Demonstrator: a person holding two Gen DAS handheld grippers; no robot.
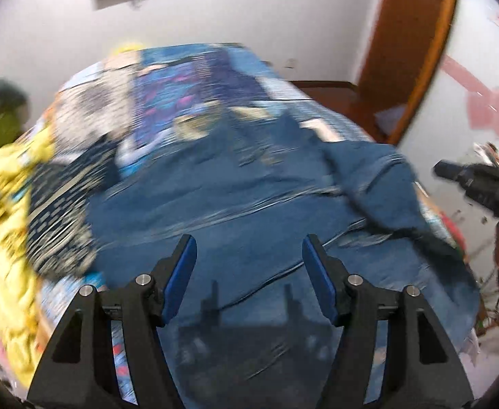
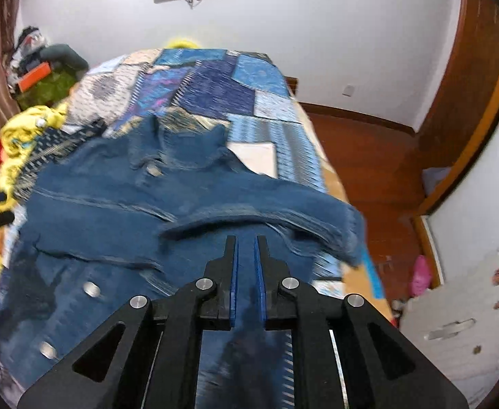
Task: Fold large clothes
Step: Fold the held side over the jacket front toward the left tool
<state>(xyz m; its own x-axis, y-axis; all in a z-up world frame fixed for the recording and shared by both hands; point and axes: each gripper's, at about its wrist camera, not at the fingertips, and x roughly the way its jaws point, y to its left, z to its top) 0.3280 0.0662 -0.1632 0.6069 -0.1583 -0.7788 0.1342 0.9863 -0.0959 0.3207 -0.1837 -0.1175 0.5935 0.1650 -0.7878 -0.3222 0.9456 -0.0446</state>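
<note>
A large blue denim jacket (image 2: pixel 119 211) with metal buttons lies spread on the bed, collar toward the far end. It also shows in the left wrist view (image 1: pixel 242 197), blurred. Its right sleeve (image 2: pixel 283 201) lies folded across the body. My left gripper (image 1: pixel 247 248) is open and empty, hovering above the jacket's near part. My right gripper (image 2: pixel 246 242) hangs over the jacket below the folded sleeve, jaws almost closed with a narrow gap and nothing visibly held. The right gripper also appears at the right edge of the left wrist view (image 1: pixel 471 184).
A blue patchwork bedspread (image 2: pixel 222 81) covers the bed. A yellow garment (image 1: pixel 7 204) and a dark patterned cloth (image 1: pixel 55 214) lie heaped on the bed's left side. A wooden floor (image 2: pixel 368 156), a door frame (image 1: pixel 416 34) and a white panel (image 2: pixel 460 310) lie to the right.
</note>
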